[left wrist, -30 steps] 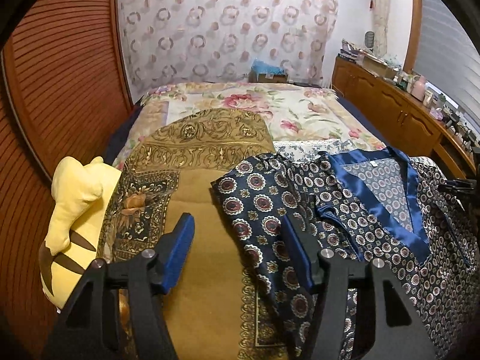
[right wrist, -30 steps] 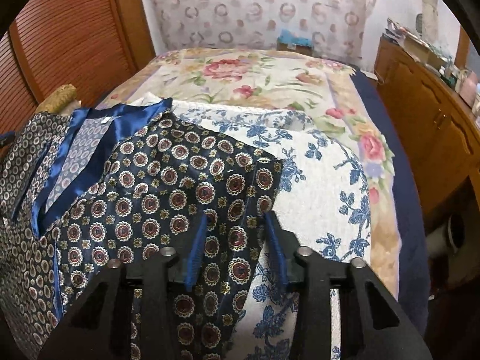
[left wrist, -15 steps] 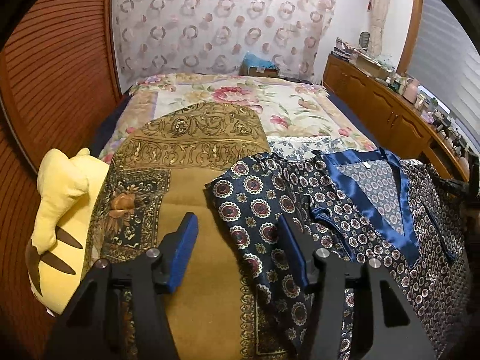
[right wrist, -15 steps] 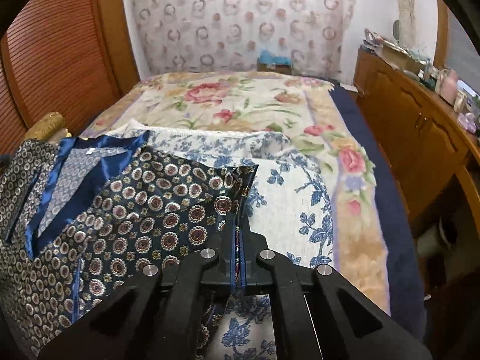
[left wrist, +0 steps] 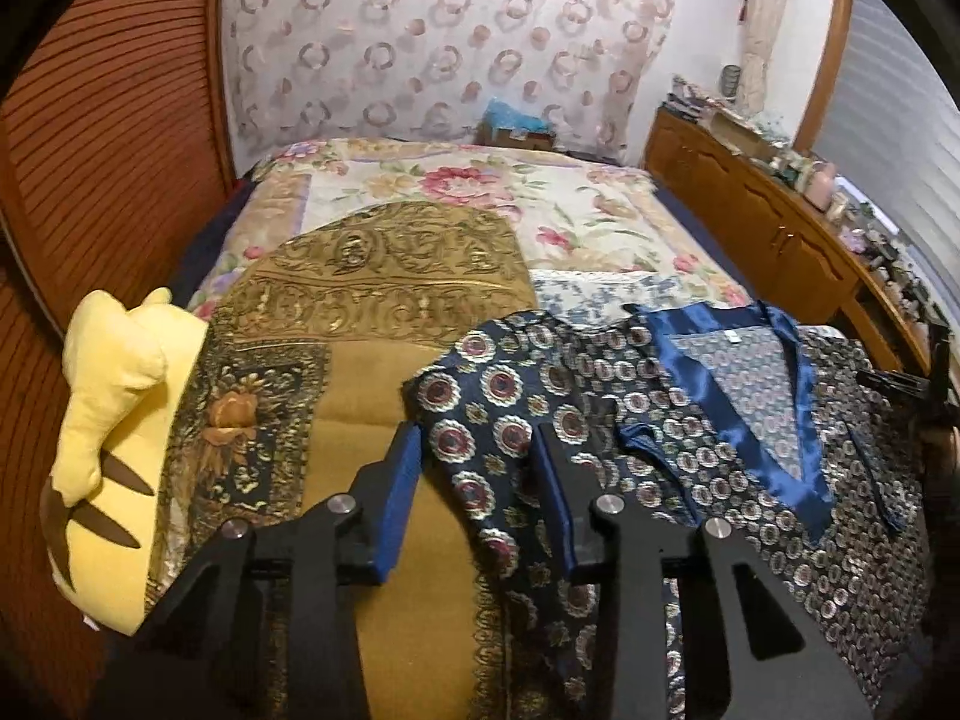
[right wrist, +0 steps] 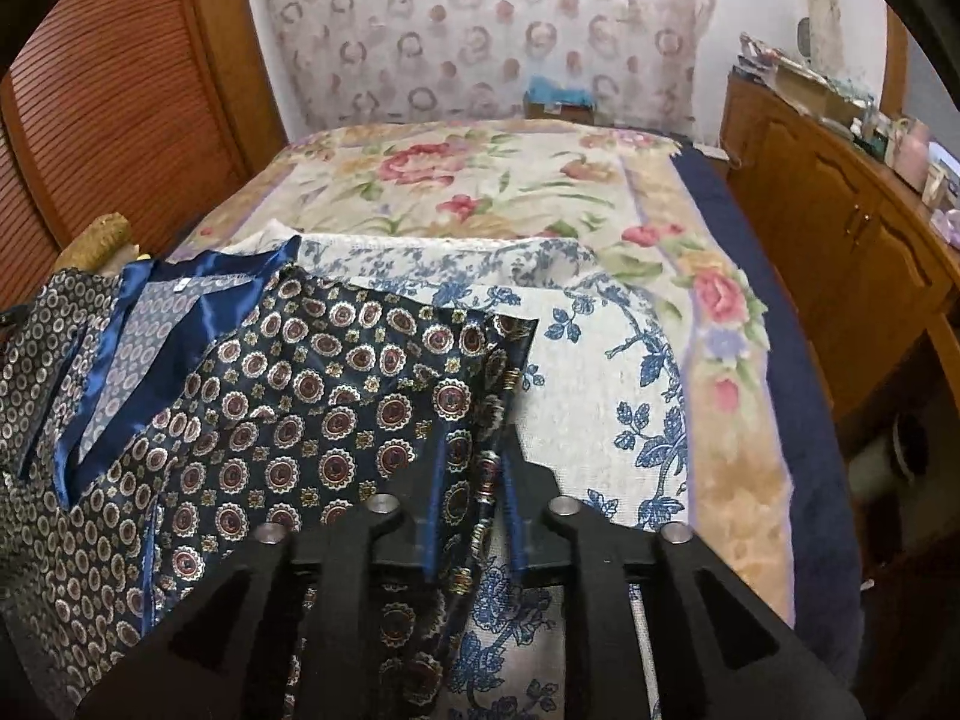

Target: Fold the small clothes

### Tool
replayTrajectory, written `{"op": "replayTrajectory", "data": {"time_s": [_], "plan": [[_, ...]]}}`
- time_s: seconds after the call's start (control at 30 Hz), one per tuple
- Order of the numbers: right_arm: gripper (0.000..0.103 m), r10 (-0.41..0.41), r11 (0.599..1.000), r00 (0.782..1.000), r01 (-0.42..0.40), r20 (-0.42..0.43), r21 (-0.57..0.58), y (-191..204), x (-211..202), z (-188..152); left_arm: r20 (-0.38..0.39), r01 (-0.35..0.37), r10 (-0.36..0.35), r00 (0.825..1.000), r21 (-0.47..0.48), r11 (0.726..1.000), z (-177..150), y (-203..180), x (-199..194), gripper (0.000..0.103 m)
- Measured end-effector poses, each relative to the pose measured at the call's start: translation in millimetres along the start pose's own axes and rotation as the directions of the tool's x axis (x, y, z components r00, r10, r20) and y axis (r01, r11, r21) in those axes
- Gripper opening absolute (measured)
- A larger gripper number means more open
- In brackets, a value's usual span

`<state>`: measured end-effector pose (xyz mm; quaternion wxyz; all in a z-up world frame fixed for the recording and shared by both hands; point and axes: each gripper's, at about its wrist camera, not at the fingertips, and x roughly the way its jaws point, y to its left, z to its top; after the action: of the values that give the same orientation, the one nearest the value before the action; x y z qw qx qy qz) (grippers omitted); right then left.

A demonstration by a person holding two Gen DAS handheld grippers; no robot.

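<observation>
On the bed [left wrist: 456, 192] lies the patterned navy top [left wrist: 708, 420]. Its left sleeve edge sits between the narrowing left claw [left wrist: 480, 450], seemingly untouched. Its right edge runs through the right claw [right wrist: 474, 468], just reopened.

One patterned garment [left wrist: 708, 420], one yellow plush toy [left wrist: 114, 420], two claws [left wrist: 477, 450] [right wrist: 471, 468].

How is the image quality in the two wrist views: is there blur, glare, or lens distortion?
Left wrist view: strong fisheye bending and dark corners; the brown slatted wooden wall curves; soft sheen on the dark blue patterned satin shirt; slight overall softness. Right wrist view: same bending; the wooden cabinet bows; the flowered bedspread looks a little blurred.
</observation>
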<state>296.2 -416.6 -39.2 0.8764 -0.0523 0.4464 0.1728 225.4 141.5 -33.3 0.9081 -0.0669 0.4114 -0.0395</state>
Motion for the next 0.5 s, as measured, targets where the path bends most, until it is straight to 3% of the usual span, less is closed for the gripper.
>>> {"op": "replayTrajectory", "data": {"time_s": [0.2,0.33,0.37,0.4,0.5], "plan": [[0.029,0.025,1.000,0.999,-0.024,-0.021,0.011,-2,3,1,-0.003,0.025,-0.025,1.000,0.003,1.000,-2,0,2,0.034],[0.027,0.039,0.999,0.999,-0.039,-0.027,-0.023,7,4,0,-0.012,0.092,-0.092,0.996,0.028,0.995,-3,-10,1,0.003],[0.013,0.050,0.998,0.998,-0.051,-0.033,-0.039,12,4,0,-0.008,0.091,-0.090,0.996,0.042,0.995,-4,-13,-1,0.002],[0.006,0.059,0.997,0.998,-0.061,-0.034,-0.052,16,2,-1,0.005,0.086,-0.086,0.996,0.057,0.995,-4,-18,-5,0.000],[0.001,0.084,0.993,0.996,-0.083,0.003,-0.085,30,-14,-3,0.065,0.092,-0.099,0.993,0.100,0.991,-7,-34,-28,0.000]]}}
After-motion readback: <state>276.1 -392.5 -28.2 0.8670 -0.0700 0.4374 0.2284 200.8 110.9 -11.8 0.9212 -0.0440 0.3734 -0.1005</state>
